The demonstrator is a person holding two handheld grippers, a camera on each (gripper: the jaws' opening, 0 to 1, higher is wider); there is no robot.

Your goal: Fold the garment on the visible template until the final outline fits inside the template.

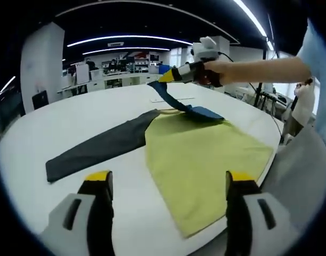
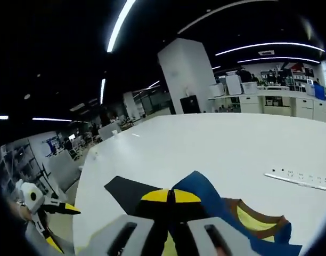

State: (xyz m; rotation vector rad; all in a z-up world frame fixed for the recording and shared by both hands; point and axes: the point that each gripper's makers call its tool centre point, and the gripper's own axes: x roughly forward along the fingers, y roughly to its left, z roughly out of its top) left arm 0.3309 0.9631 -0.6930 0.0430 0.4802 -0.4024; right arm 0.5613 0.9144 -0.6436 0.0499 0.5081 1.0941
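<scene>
Left gripper view shows our garment (image 1: pixel 197 160), a yellow shirt with one dark sleeve and one blue sleeve (image 1: pixel 176 102), lying on the white counter (image 1: pixel 72 122). We cannot make out a template under the shirt. Our right hand-held gripper (image 1: pixel 168 76) is pinched tight on the blue sleeve, above the shirt's far edge, so we can fold it over the yellow part. Our left hand-held gripper (image 1: pixel 168 184) hangs near the shirt's bottom edge, jaws wide apart, holding nothing.

Yellow garment (image 1: pixel 200 165) lies flat, gray sleeve (image 1: pixel 99 149) outstretched, blue sleeve (image 1: pixel 176 101) lifted.
</scene>
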